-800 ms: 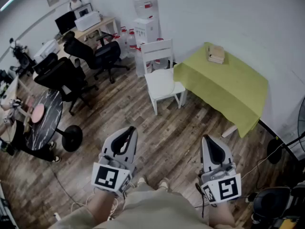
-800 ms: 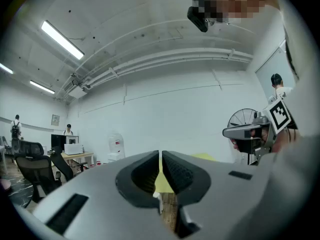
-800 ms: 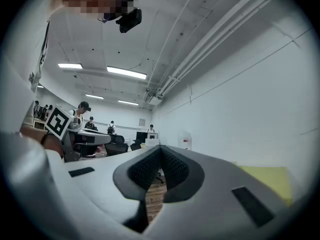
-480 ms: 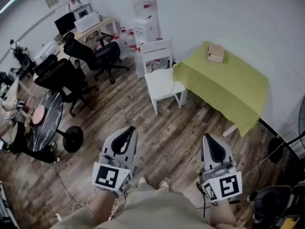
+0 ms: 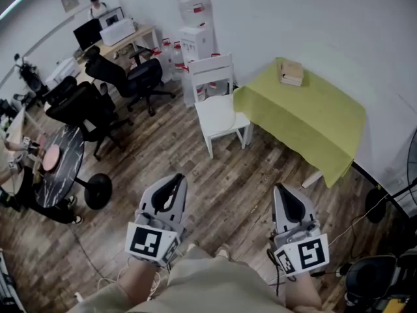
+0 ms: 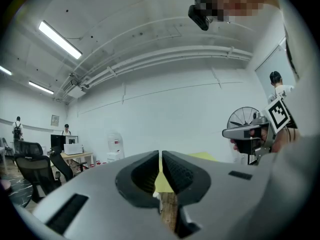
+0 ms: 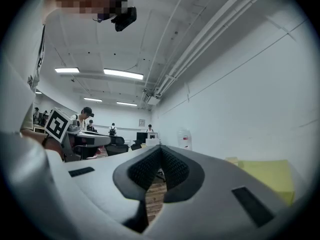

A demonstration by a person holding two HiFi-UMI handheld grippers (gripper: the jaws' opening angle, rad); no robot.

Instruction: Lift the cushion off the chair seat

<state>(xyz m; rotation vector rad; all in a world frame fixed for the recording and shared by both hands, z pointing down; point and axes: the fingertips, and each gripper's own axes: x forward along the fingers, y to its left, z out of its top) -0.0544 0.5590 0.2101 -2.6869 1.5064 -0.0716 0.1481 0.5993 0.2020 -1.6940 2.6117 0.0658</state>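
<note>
A white wooden chair (image 5: 214, 70) stands against the far wall, beside a green-covered table. A pale cushion (image 5: 218, 115) lies flat on its seat. Both grippers are held low in front of me, well short of the chair and apart from it. The left gripper (image 5: 177, 178) is shut with nothing between its jaws, and its own view shows the pads nearly touching at the left gripper (image 6: 160, 156). The right gripper (image 5: 281, 189) is shut and empty too, seen from its own camera as the right gripper (image 7: 161, 151).
The green table (image 5: 306, 109) carries a small box (image 5: 291, 72). A water dispenser (image 5: 197, 38) stands behind the chair. Black office chairs (image 5: 133, 77) and a round dark table (image 5: 58, 165) fill the left. Wooden floor (image 5: 228, 188) lies between me and the chair.
The head view has drifted slightly, so the chair and table sit a little further left. Both grippers stay shut in the same place.
</note>
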